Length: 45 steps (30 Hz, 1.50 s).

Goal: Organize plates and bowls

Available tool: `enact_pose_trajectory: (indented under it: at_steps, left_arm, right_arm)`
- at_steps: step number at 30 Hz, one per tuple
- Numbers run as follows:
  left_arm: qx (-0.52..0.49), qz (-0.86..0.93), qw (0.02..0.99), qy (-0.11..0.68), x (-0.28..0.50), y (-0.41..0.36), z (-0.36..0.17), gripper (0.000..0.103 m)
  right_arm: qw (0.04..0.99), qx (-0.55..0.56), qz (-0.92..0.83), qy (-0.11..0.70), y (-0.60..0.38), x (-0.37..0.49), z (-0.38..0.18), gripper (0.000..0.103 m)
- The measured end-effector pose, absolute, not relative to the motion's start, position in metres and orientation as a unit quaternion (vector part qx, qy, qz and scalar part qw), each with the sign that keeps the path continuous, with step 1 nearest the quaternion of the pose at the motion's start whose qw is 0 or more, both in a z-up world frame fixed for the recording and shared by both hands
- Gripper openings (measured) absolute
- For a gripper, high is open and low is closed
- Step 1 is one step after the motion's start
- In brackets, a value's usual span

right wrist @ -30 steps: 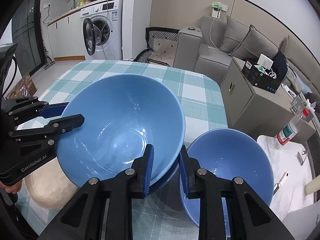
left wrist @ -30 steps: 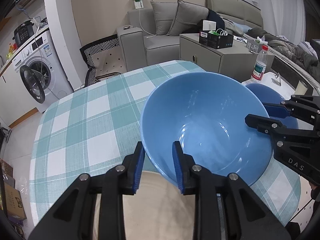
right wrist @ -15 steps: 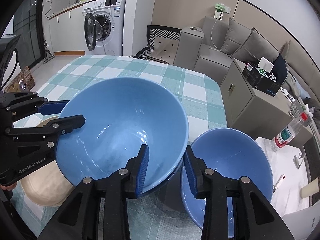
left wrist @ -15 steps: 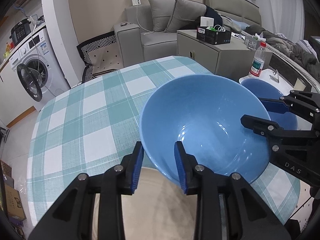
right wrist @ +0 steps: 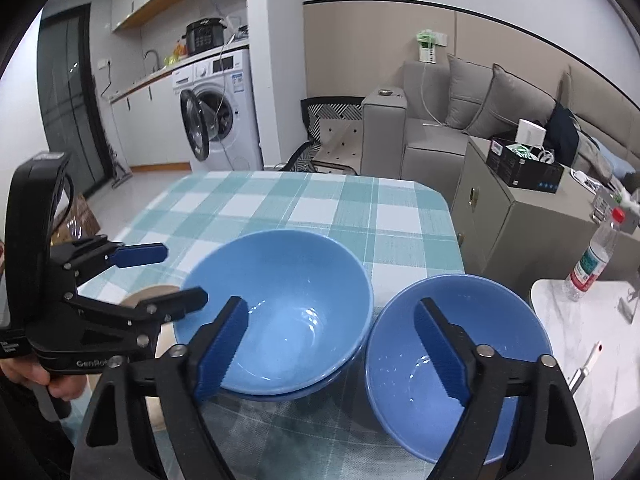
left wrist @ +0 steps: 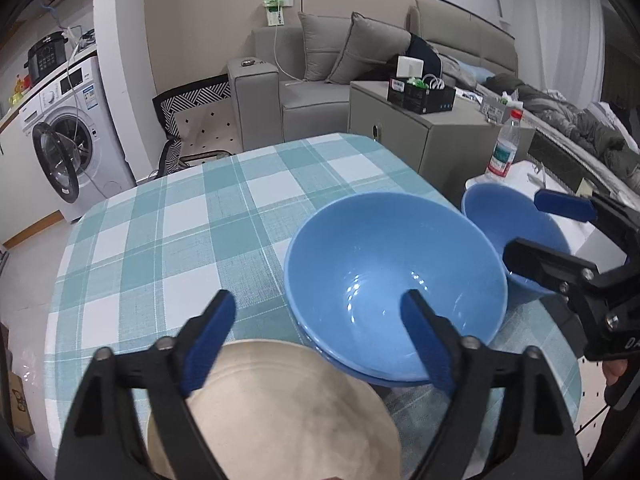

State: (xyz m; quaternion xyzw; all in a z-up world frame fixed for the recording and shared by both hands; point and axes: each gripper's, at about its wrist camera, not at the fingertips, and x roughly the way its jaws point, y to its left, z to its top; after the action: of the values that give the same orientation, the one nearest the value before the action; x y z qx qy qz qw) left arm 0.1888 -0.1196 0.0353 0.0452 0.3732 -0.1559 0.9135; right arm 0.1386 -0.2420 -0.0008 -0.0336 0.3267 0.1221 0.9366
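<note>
Blue glazed bowl (left wrist: 394, 284) sits nested in a second blue bowl, whose rim (left wrist: 372, 378) just shows beneath it, on the checked counter (left wrist: 168, 240). Left wrist view: left hand-held gripper (left wrist: 320, 340), jaws opening, nothing pressed between them; one pad hangs over the bowl's inside, the other over the beige plate (left wrist: 276, 412), which lies touching or just beside the stack. A third blue bowl (left wrist: 516, 232) stands behind, near the counter's edge.

Right wrist view: right hand-held gripper (right wrist: 332, 346), jaws opening too, holding nothing; one pad over the stacked bowl (right wrist: 280, 308), the other over the lone bowl (right wrist: 456, 352). Left gripper (right wrist: 164, 276) seen at the side, wide apart.

Risks, as I judge them: a pad hooking a rim on withdrawal could tip or drag the stack (glaze looks slippery); the lone bowl could be nudged off the near edge.
</note>
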Motion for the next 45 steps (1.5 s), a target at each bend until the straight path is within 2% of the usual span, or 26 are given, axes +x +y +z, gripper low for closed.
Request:
enact_pose_trajectory:
  at_steps: [3,7,27,45]
  left_arm:
    - [0.031,-0.168,0.916,0.364,0.186,-0.118,0.04,0.092]
    - [0.026,-0.164,0.921,0.353,0.183,-0.119,0.046,0.103]
    - [0.035,-0.196,0.923,0.33,0.155,-0.161,0.06,0.103]
    - [0.067,-0.239,0.906,0.344,0.14,-0.224,0.051,0.103]
  right_arm:
    - [0.941,-0.023,0.117,0.318,-0.246,0.133,0.005,0.102]
    - [0.942,-0.013,0.114,0.314,-0.252,0.126,0.011,0.102]
    - [0.965,0.021,0.042,0.259,-0.322,0.085,0.039,0.102]
    - [0.959,0.022,-0.026,0.281,-0.363,0.098,0.023,0.102]
